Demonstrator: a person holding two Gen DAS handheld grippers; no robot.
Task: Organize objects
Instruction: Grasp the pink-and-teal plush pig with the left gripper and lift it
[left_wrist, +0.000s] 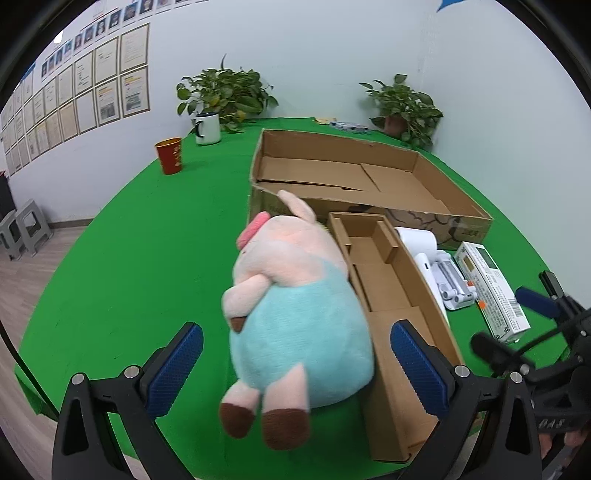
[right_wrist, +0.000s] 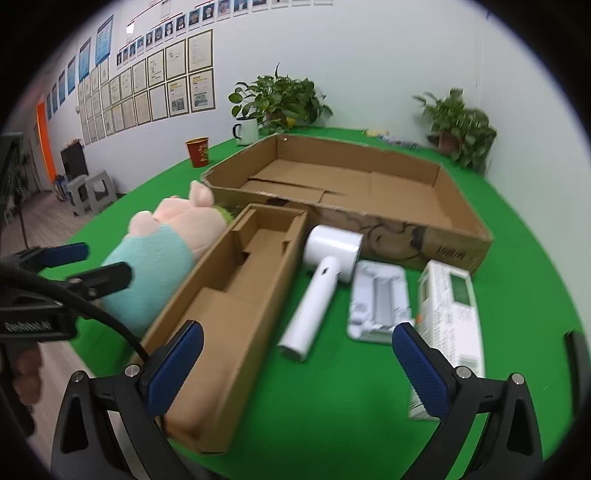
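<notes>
A plush pig (left_wrist: 295, 314) in a light blue shirt lies on the green table, feet toward me, between the open fingers of my left gripper (left_wrist: 295, 365), untouched by them. It also shows in the right wrist view (right_wrist: 162, 243). Beside it lies a narrow cardboard insert tray (left_wrist: 391, 295), also in the right wrist view (right_wrist: 236, 295). A large open cardboard box (right_wrist: 354, 192) stands behind. My right gripper (right_wrist: 295, 365) is open and empty above the table, near a white hair dryer (right_wrist: 317, 288), a white plastic tray (right_wrist: 376, 299) and a white printed carton (right_wrist: 450, 314).
A red cup (left_wrist: 170, 155), a white mug (left_wrist: 207, 127) and two potted plants (left_wrist: 225, 92) (left_wrist: 402, 107) stand at the table's far side. Grey stools (right_wrist: 88, 192) stand on the floor to the left. The left gripper shows at the left of the right wrist view (right_wrist: 85, 266).
</notes>
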